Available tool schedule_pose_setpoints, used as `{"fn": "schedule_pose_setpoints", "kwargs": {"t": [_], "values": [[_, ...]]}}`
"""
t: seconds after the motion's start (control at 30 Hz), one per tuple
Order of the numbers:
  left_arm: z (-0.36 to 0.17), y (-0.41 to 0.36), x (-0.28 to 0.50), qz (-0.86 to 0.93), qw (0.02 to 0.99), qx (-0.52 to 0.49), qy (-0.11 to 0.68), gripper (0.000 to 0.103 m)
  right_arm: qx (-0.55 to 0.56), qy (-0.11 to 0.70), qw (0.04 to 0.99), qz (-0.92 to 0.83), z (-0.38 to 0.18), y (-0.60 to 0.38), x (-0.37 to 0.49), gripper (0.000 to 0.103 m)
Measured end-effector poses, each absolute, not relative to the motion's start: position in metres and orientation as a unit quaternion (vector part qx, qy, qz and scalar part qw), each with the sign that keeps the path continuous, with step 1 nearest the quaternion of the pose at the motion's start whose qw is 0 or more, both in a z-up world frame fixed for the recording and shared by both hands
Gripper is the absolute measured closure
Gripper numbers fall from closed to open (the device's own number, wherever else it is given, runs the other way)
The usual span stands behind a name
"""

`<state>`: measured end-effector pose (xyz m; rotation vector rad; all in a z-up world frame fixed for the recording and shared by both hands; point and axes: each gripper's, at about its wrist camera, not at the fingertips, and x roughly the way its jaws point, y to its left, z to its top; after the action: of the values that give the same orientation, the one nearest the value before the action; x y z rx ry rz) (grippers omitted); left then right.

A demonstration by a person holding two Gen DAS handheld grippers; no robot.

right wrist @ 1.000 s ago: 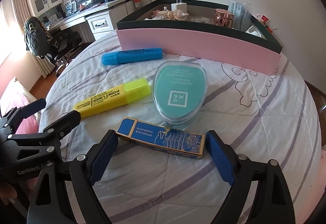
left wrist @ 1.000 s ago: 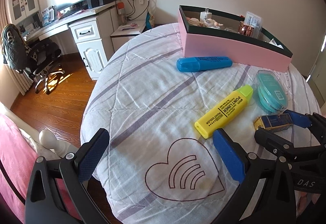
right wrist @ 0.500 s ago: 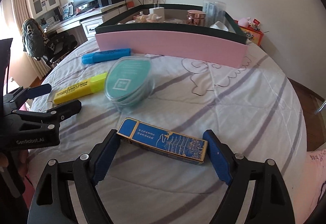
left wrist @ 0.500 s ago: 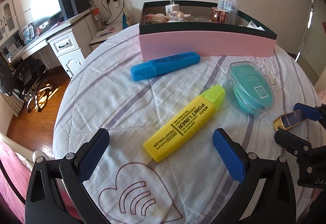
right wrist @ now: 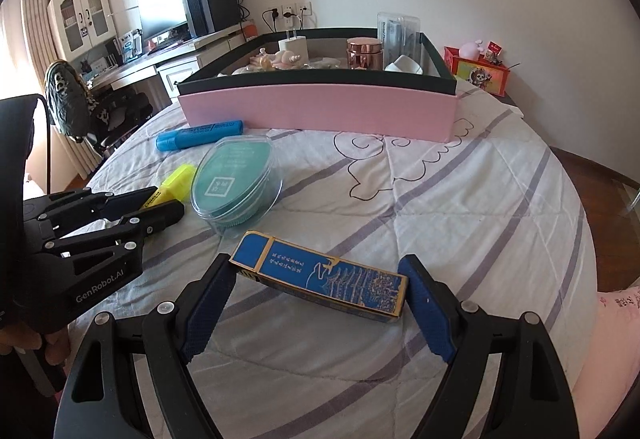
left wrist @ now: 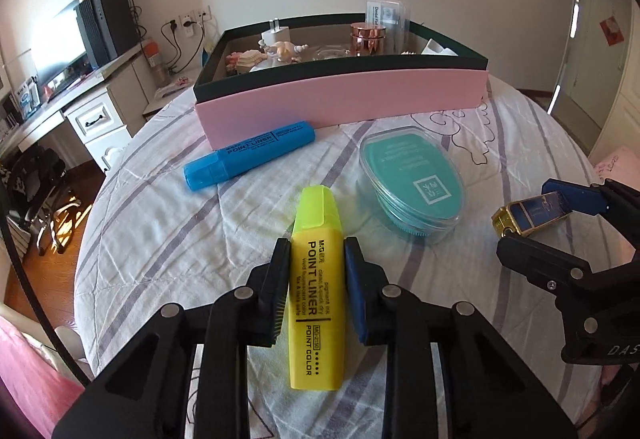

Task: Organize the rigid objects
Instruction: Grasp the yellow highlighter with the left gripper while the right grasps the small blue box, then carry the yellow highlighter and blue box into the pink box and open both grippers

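A yellow highlighter (left wrist: 318, 299) lies on the round quilted bed, pointing away from me. My left gripper (left wrist: 317, 245) is closing, and its pads press on the highlighter's two sides. A blue and gold box (right wrist: 320, 279) sits lengthwise between the fingers of my right gripper (right wrist: 316, 261), with a pad against each end. In the left wrist view that box (left wrist: 532, 213) shows in the right gripper (left wrist: 540, 223). A blue highlighter (left wrist: 248, 155) and a teal oval case (left wrist: 412, 183) lie in front of the pink storage box (left wrist: 340, 99).
The pink storage box holds a copper jar (right wrist: 364, 53), a white charger and small figurines. A desk with drawers (left wrist: 96, 119) and a chair stand to the left over a wooden floor. A red box (right wrist: 480, 73) sits beyond the bed on the right.
My left gripper moved over the yellow highlighter and closed from wide open onto its sides. The right gripper's jaws narrowed onto the ends of the blue and gold box.
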<state>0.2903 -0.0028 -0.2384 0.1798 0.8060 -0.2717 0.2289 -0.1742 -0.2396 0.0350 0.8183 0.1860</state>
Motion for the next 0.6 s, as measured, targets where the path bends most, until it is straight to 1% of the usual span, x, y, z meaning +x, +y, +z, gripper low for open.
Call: {"fn": "schedule_pose_setpoints", "kwargs": {"t": [0.17,0.3,0.47,0.6], "values": [[-0.216,-0.004,0.277,-0.15,0.916,0.076,0.364,0.077,0.015,0.376,0.921,0.094,-0.224,-0.173,0.228,0.019],[-0.196,-0.011,0.282,-0.163,0.921,0.075,0.346,0.077,0.009,0.359,0.928,0.097,-0.208,-0.172,0.234,0.019],[-0.176,-0.018,0.308,-0.172,0.925,0.078,0.331,0.077,-0.011,0.335,0.937,0.101,-0.185,-0.169,0.255,0.019],[-0.163,-0.021,0.343,-0.176,0.924,0.074,0.331,0.076,-0.03,0.321,0.941,0.099,-0.168,-0.166,0.283,0.019]]}}
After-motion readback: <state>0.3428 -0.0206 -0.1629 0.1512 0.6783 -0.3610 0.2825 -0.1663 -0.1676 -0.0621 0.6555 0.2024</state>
